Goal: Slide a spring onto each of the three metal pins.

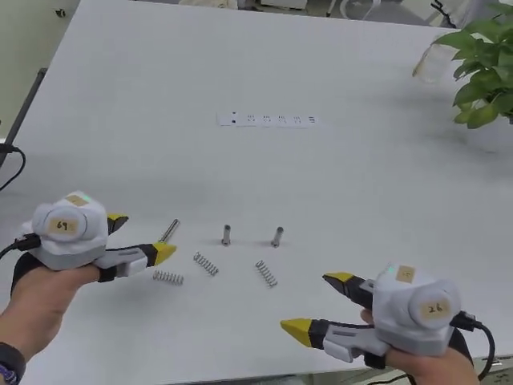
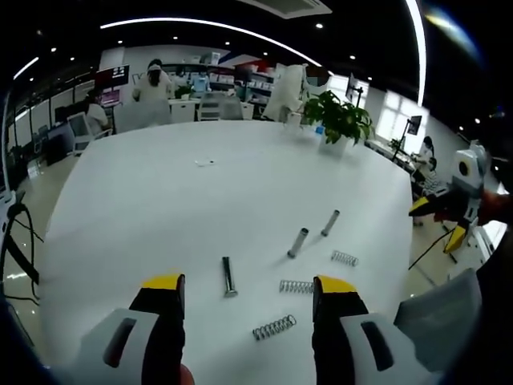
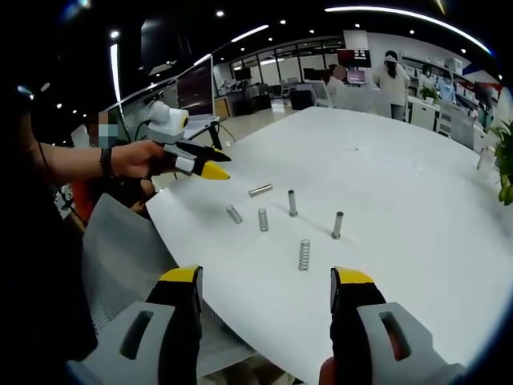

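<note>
Three metal pins are on the white table (image 1: 321,176). One pin (image 1: 169,231) lies flat; the other two (image 1: 226,235) (image 1: 276,237) stand upright. Three loose springs (image 1: 168,277) (image 1: 206,264) (image 1: 266,273) lie just in front of them. My left gripper (image 1: 143,235) is open and holds nothing, left of the lying pin (image 2: 228,277) and above a spring (image 2: 274,327). My right gripper (image 1: 317,303) is open and holds nothing, near the table's front edge, right of the springs (image 3: 304,254). The pins (image 3: 292,203) (image 3: 337,225) stand beyond its tips.
A white power strip (image 1: 267,119) lies flat mid-table behind the pins. A potted plant (image 1: 481,64) stands at the far right corner. A grey chair (image 3: 120,249) sits under the near table edge. People and desks are far behind.
</note>
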Action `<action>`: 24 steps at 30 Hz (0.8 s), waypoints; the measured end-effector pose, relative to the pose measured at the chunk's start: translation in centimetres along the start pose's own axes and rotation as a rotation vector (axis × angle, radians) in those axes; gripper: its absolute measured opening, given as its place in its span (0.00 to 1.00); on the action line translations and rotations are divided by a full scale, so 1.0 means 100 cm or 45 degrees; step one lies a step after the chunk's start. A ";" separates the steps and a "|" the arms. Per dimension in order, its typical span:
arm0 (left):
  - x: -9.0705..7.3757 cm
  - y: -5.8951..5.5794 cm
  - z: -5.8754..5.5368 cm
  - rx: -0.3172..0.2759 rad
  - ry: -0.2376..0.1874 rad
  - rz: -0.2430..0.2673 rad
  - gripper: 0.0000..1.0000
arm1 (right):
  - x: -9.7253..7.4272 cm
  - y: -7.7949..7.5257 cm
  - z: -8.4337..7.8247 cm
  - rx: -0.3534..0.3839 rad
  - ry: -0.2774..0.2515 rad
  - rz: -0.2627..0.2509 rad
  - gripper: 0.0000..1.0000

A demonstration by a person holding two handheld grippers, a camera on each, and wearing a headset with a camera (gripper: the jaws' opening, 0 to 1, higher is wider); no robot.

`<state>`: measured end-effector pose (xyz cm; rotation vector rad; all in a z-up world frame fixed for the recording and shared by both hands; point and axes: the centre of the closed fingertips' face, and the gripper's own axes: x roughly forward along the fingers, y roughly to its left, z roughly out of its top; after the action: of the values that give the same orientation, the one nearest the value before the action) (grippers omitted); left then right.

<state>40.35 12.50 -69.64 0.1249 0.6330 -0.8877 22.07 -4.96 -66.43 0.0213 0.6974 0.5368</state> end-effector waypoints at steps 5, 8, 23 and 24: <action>0.015 0.005 -0.001 -0.074 0.002 0.003 0.53 | 0.000 -0.001 -0.002 0.006 0.007 -0.001 0.63; 0.022 0.008 -0.001 -0.122 -0.010 0.000 0.49 | 0.000 -0.002 -0.002 0.010 0.010 -0.004 0.63; 0.060 0.022 -0.012 -0.169 0.049 0.037 0.35 | 0.000 -0.007 -0.004 0.031 0.020 -0.009 0.62; 0.061 0.022 -0.012 -0.170 0.052 0.036 0.35 | 0.000 -0.008 -0.004 0.033 0.019 -0.010 0.62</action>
<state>44.25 10.14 -74.42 0.0318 0.7251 -0.8147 22.19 -5.67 -66.90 0.0388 0.7190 0.5211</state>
